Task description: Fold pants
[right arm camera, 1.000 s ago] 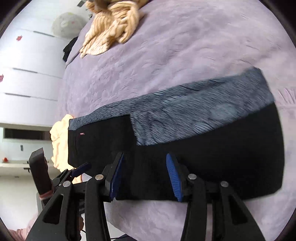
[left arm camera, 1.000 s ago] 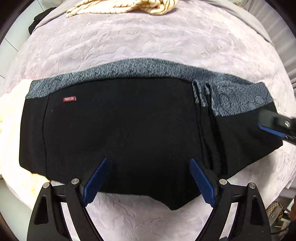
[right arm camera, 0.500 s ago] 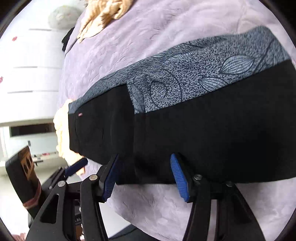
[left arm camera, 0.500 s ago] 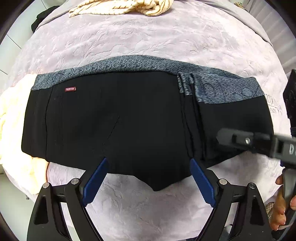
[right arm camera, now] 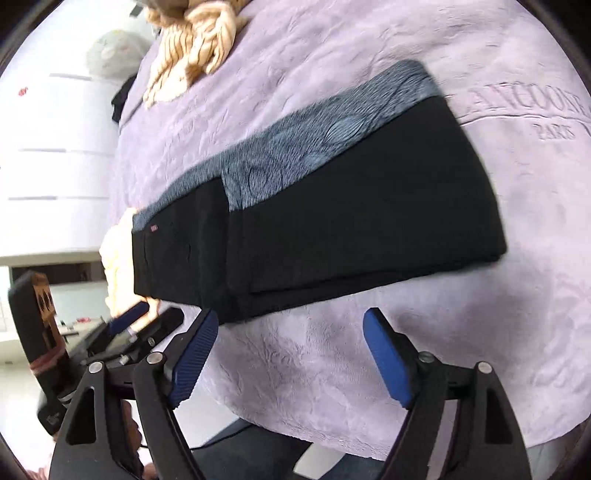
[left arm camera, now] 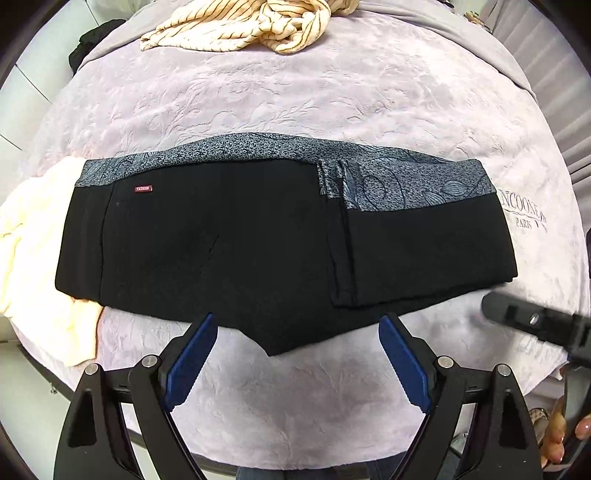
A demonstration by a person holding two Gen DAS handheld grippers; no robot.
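Just ahead of the left hand-held gripper (left arm camera: 297, 354), spread wide and holding nothing: folded black pants (left arm camera: 258, 243) flat on the lilac bed cover (left arm camera: 332, 96), grey patterned band on the far edge. Right hand-held gripper (right arm camera: 288, 350) equally wide, near the pants' right end. Beyond, a striped cream garment (left arm camera: 243, 26); left, a pale yellow cloth (left arm camera: 33, 236).

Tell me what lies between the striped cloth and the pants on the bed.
Only bare purple bedspread lies between the striped cloth and the pants; the left wrist view shows that best.
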